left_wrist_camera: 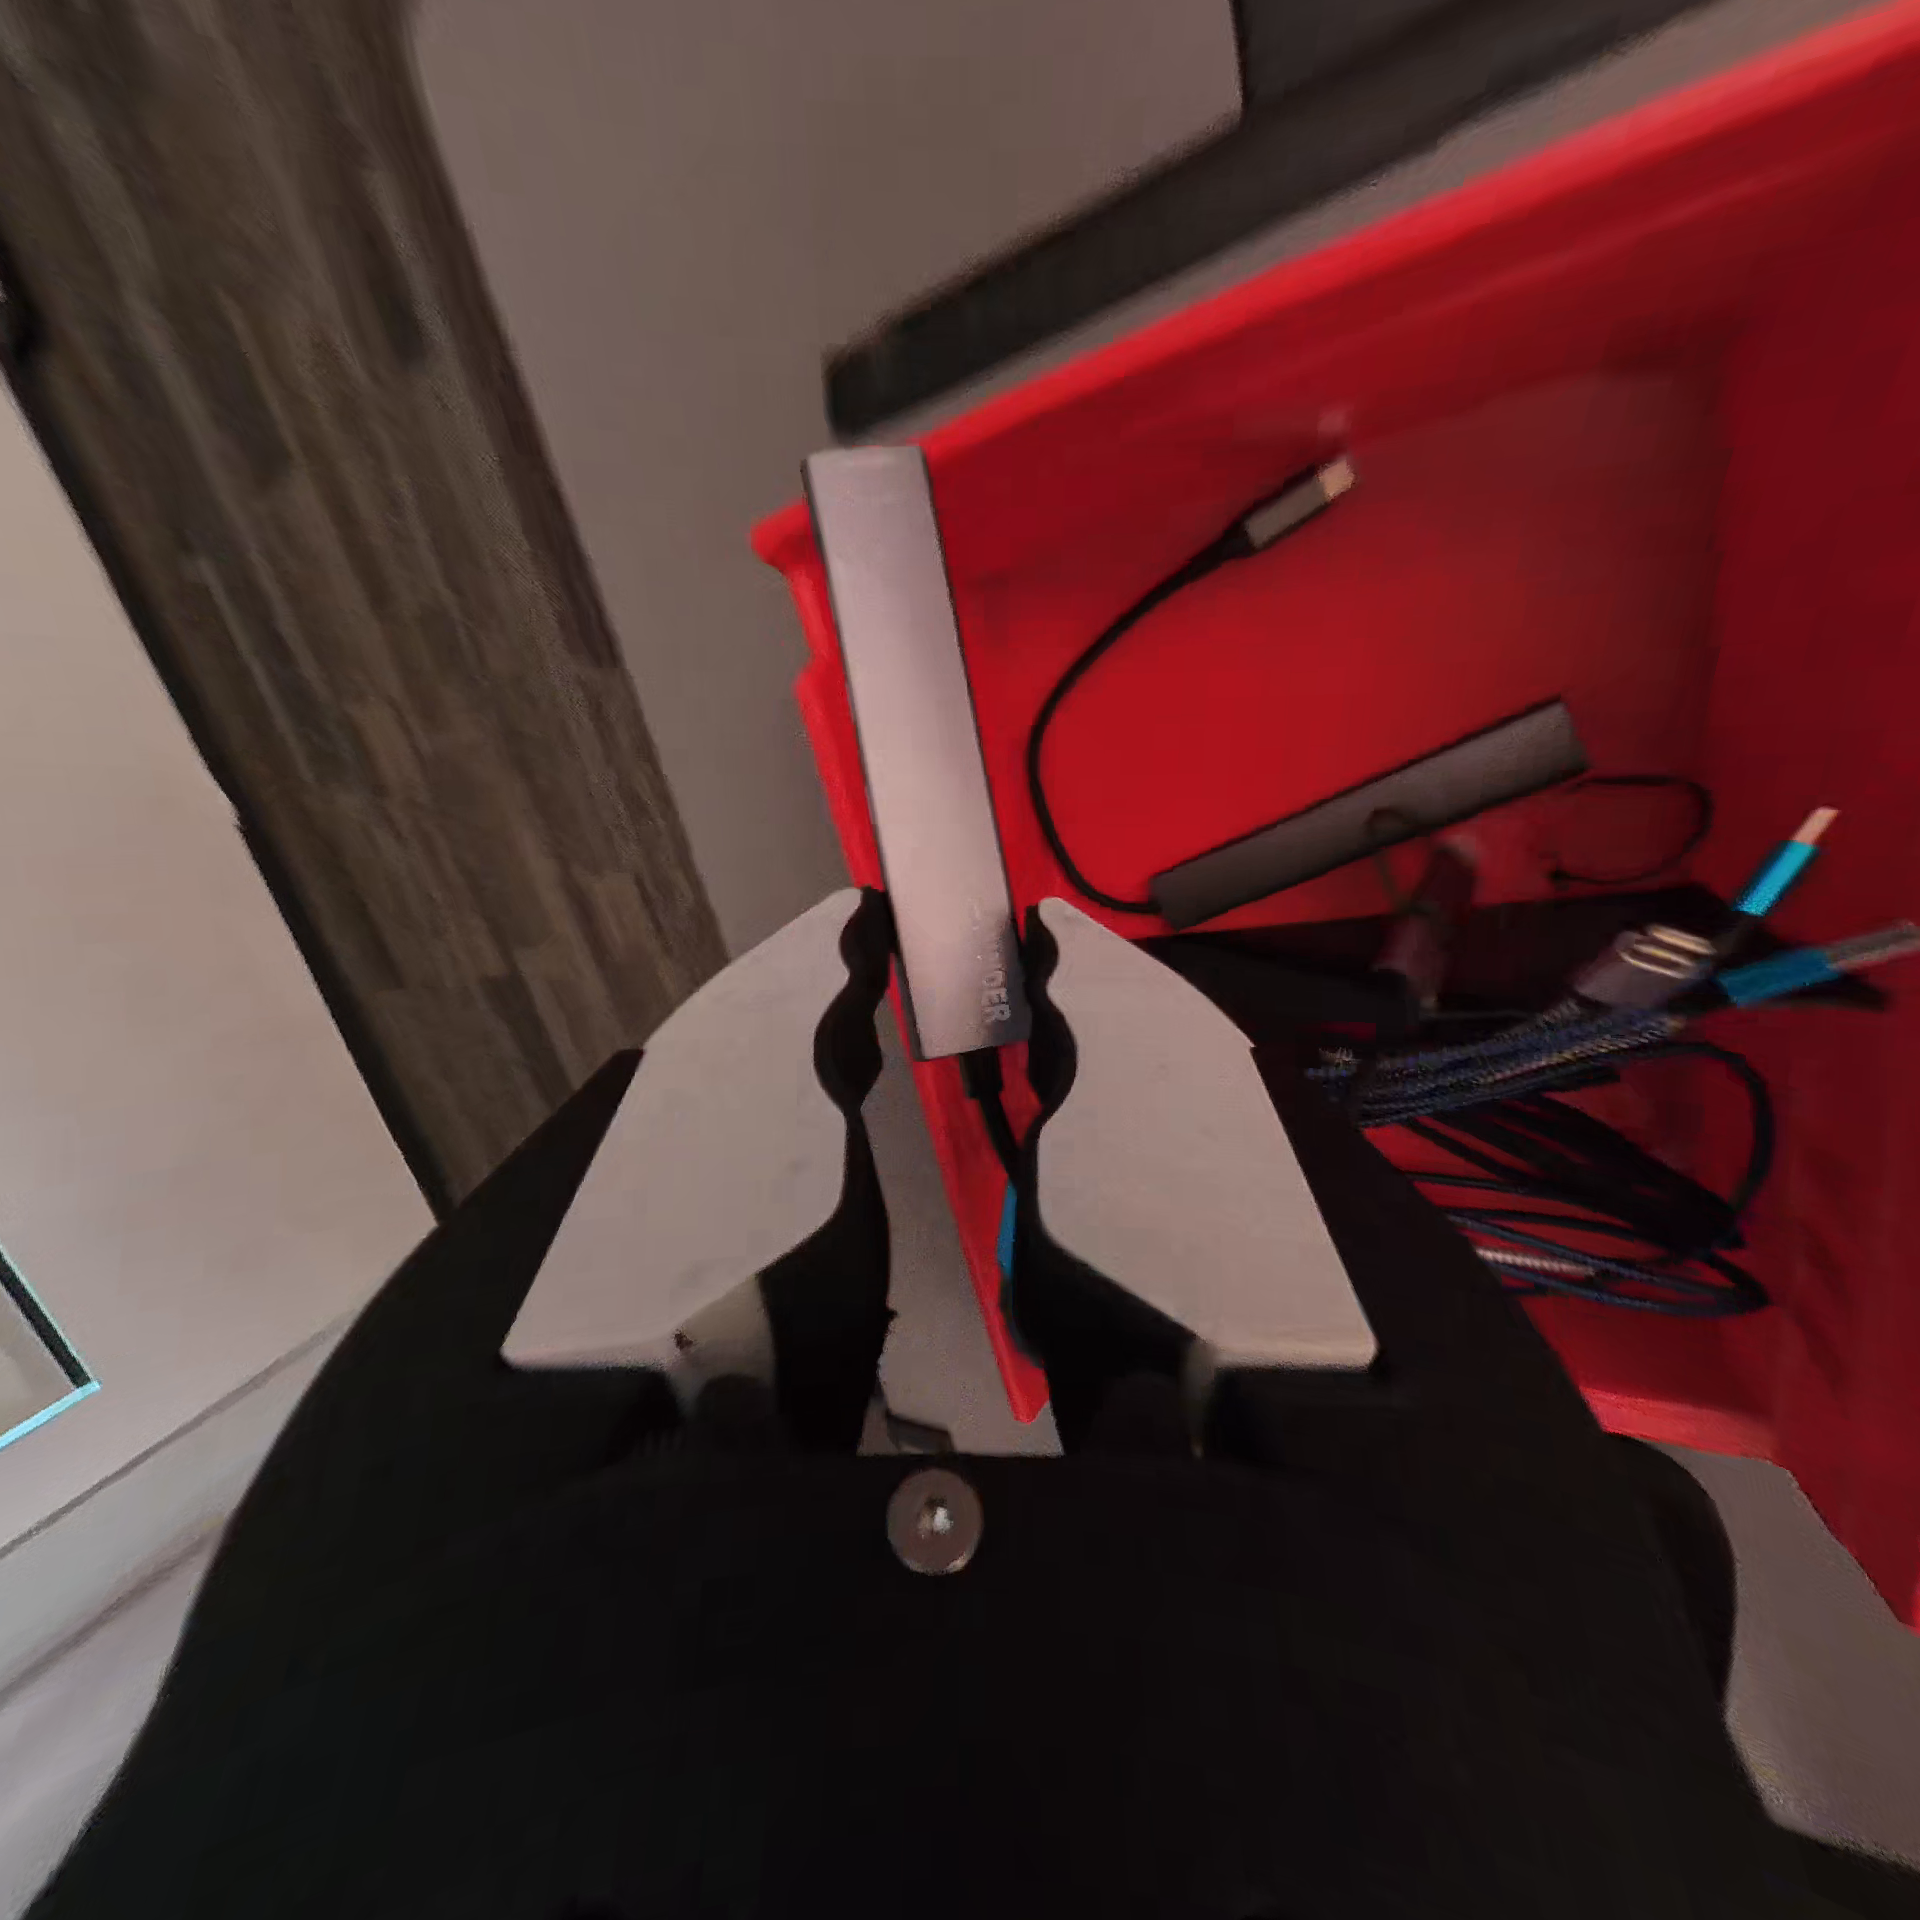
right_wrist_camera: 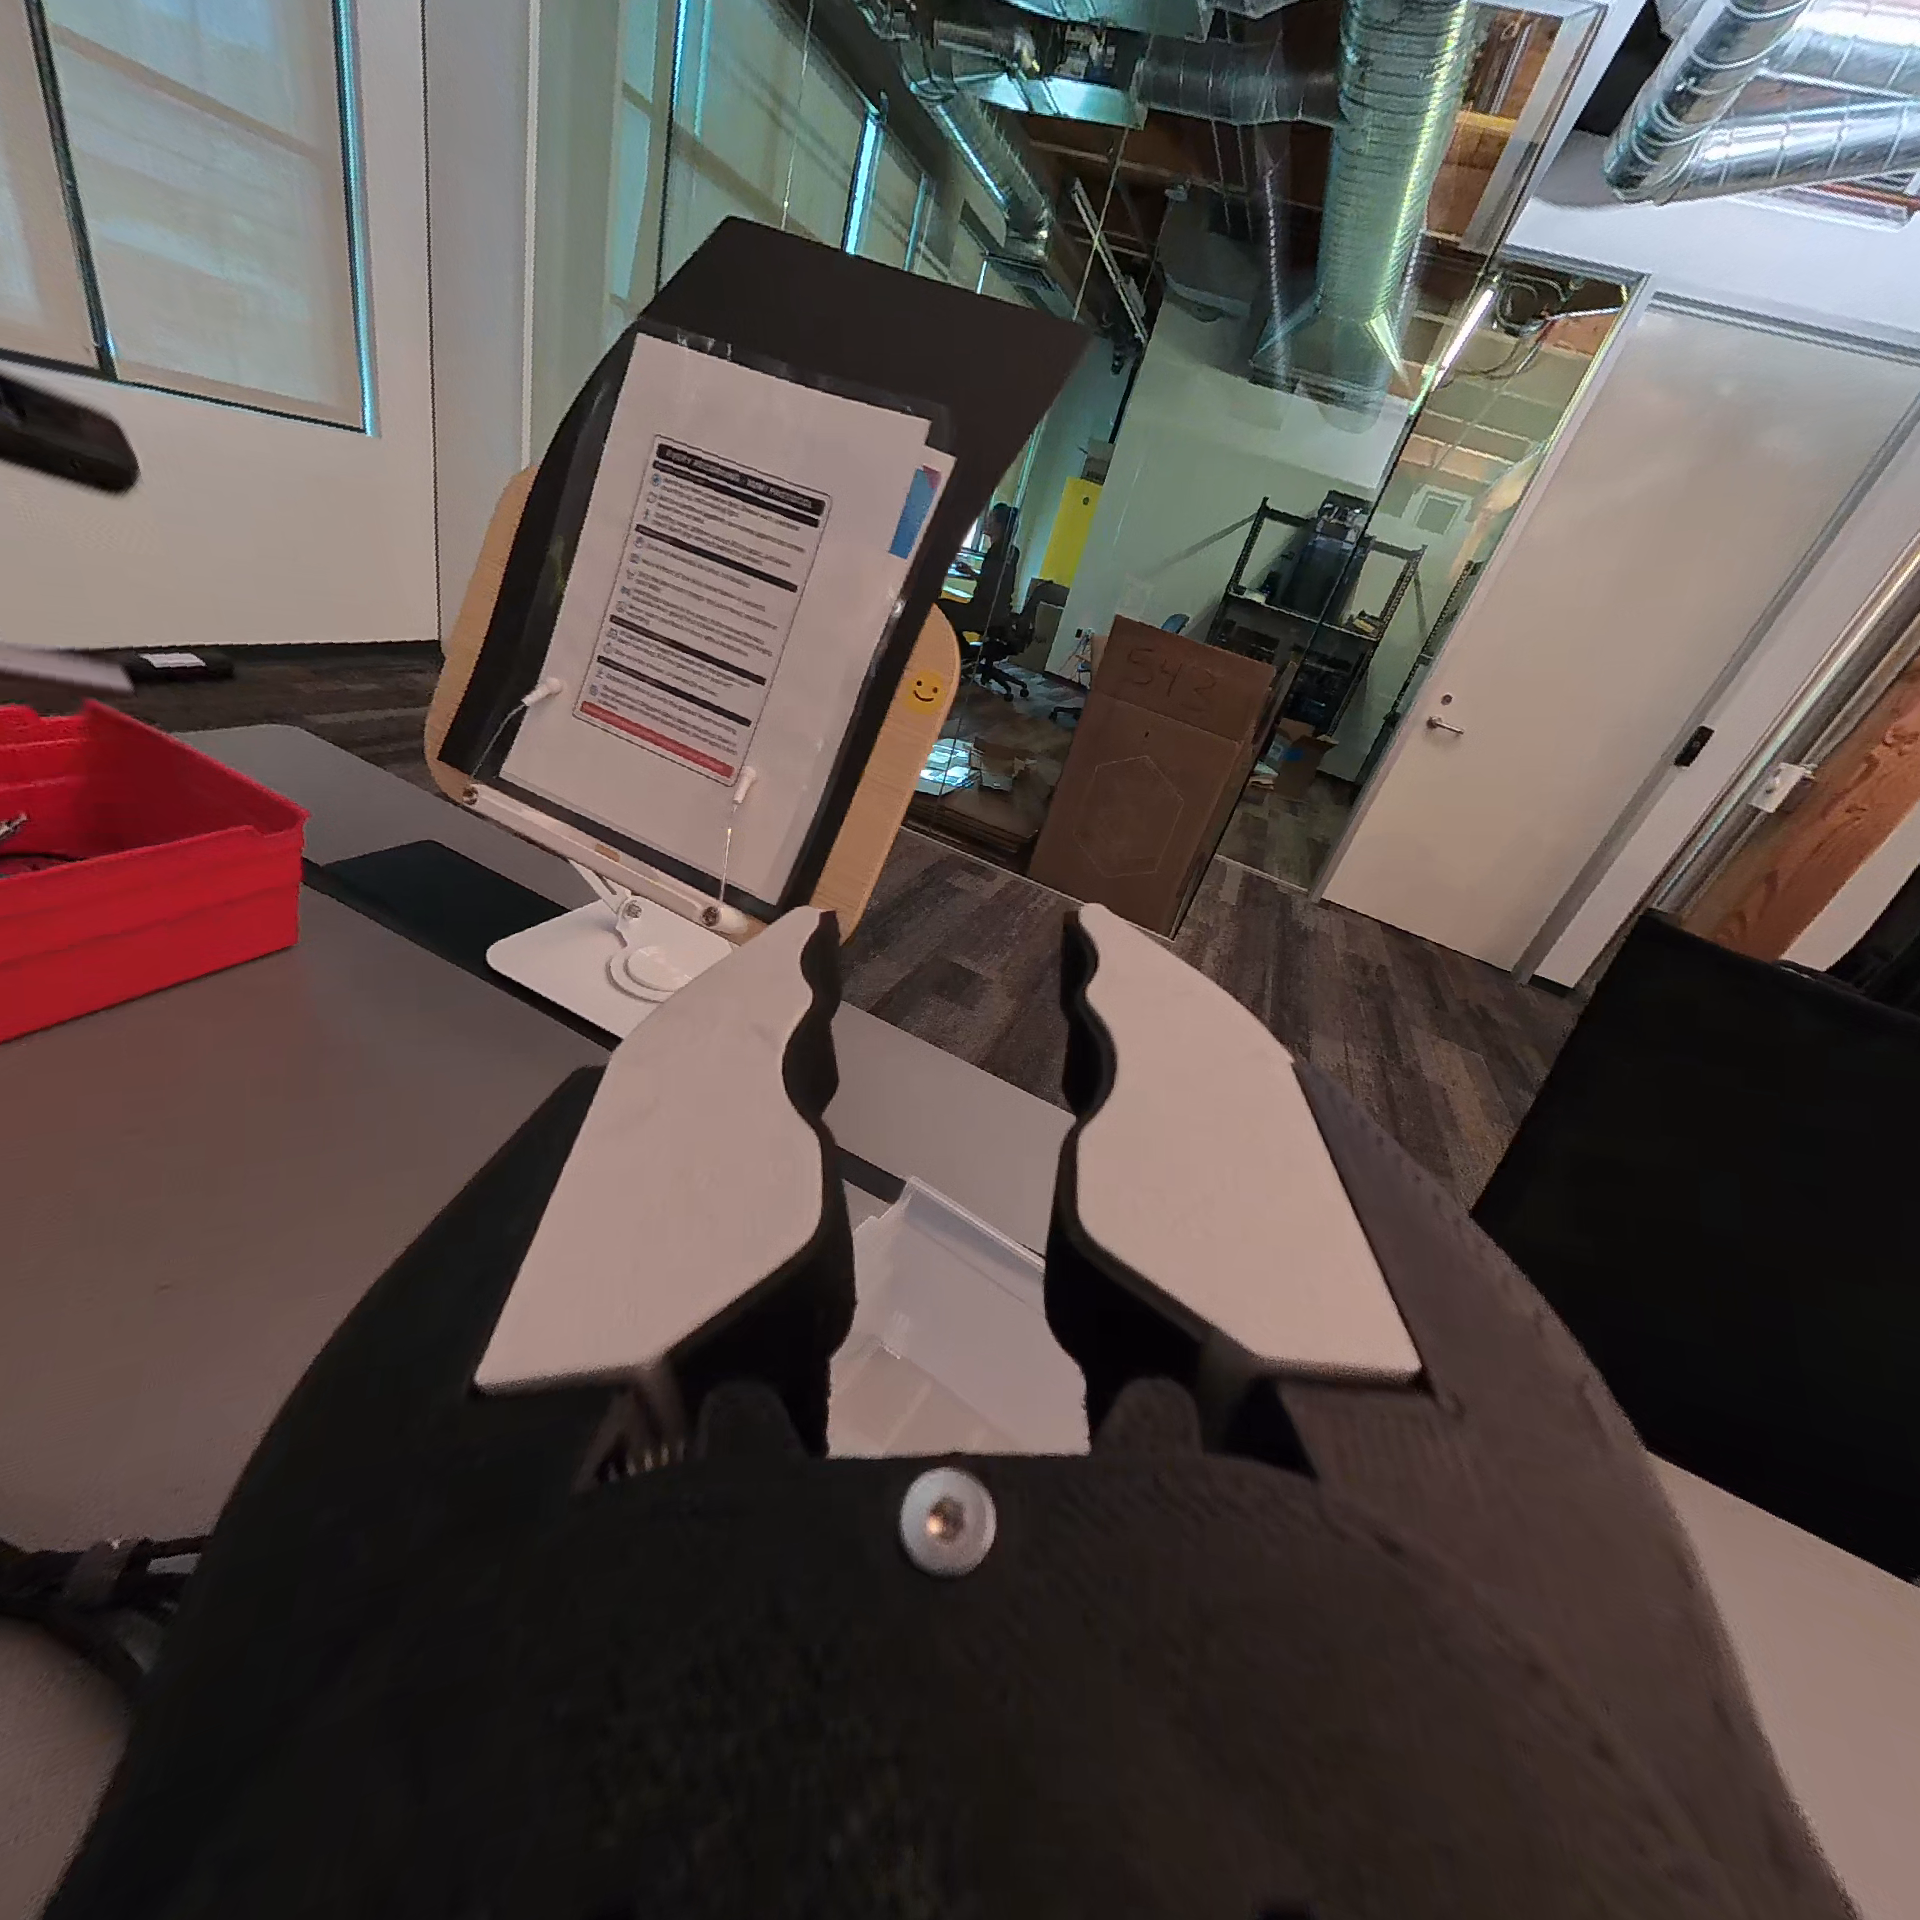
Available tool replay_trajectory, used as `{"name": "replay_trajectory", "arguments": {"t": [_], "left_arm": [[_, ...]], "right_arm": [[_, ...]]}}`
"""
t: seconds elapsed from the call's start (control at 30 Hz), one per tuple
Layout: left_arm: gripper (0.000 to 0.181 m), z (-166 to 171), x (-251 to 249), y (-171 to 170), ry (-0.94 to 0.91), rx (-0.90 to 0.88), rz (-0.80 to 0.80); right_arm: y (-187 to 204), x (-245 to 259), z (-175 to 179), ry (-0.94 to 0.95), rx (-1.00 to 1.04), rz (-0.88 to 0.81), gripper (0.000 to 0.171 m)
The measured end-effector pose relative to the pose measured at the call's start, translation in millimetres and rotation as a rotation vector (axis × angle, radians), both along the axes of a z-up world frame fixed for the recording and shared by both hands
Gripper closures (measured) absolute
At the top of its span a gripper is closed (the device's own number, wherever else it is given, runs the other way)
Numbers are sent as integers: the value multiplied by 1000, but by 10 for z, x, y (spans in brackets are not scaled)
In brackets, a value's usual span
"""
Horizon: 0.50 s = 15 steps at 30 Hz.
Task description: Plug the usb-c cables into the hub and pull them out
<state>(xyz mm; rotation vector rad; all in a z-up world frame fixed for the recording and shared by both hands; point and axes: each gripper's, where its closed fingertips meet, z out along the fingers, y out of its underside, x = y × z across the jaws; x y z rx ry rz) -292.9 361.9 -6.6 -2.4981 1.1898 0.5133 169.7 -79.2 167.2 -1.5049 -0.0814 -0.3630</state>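
at twelve o'clock, left gripper (left_wrist_camera: 951,971) is pinching a slim grey metal hub (left_wrist_camera: 909,727) over the red plastic tray (left_wrist_camera: 1351,644); right gripper (right_wrist_camera: 951,977) is hanging wide, empty.

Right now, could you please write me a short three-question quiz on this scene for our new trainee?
1. True or false: the left hand-held gripper is shut on the grey hub.
2. Which is inside the red bin?
A. a second grey hub and blue braided cables
B. a white mug
C. a keyboard
3. Fill in: the right hand-held gripper is ____ and holds nothing.

Key: 1 true; 2 A; 3 open.
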Motion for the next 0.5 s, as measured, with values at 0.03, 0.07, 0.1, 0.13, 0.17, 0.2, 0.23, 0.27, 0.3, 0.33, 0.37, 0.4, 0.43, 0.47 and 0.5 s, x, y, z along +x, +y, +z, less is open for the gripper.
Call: {"name": "replay_trajectory", "arguments": {"t": [0.03, 0.07, 0.1, 0.13, 0.17, 0.2, 0.23, 0.27, 0.3, 0.33, 0.37, 0.4, 0.43, 0.47, 0.5], "left_arm": [[158, 190, 62, -36, -23, 59, -30], [158, 387, 143, -95, -49, 121, -70], [158, 577, 244, -185, -81, 178, -118], [158, 752, 371, -311, -124, 227, -176], [158, 904, 524, -471, -180, 263, -247], [158, 1028, 686, -661, -244, 284, -319], [158, 1129, 847, -872, -305, 296, -394], [158, 1211, 1006, -1099, -359, 306, -480], [158, 1280, 1146, -1323, -408, 316, -552], [158, 1342, 1266, -1539, -450, 330, -615], [158, 1399, 1387, -1760, -486, 354, -692], [158, 1443, 1496, -1979, -520, 378, -764], [158, 1464, 1590, -2193, -553, 386, -822], [158, 1459, 1681, -2419, -587, 373, -884], [158, 1453, 1766, -2641, -632, 356, -946]], "right_arm": [[24, -27, 2, -6, -2, 4, 130], [53, -63, 7, -12, -3, 12, 130], [90, -111, 11, -18, -1, 25, 130], [135, -175, 14, -21, 0, 47, 130], [190, -260, 14, -19, 0, 82, 130], [251, -369, 15, -13, 3, 131, 130], [316, -499, 22, 1, 12, 194, 130], [383, -642, 28, 25, 24, 265, 130], [454, -791, 27, 61, 33, 340, 130], [525, -945, 18, 103, 37, 419, 130], [595, -1103, 5, 153, 41, 501, 130], [667, -1256, -14, 213, 41, 579, 128], [736, -1411, -42, 278, 37, 659, 127], [801, -1565, -77, 345, 27, 739, 125], [865, -1705, -123, 416, 9, 809, 123]]}}
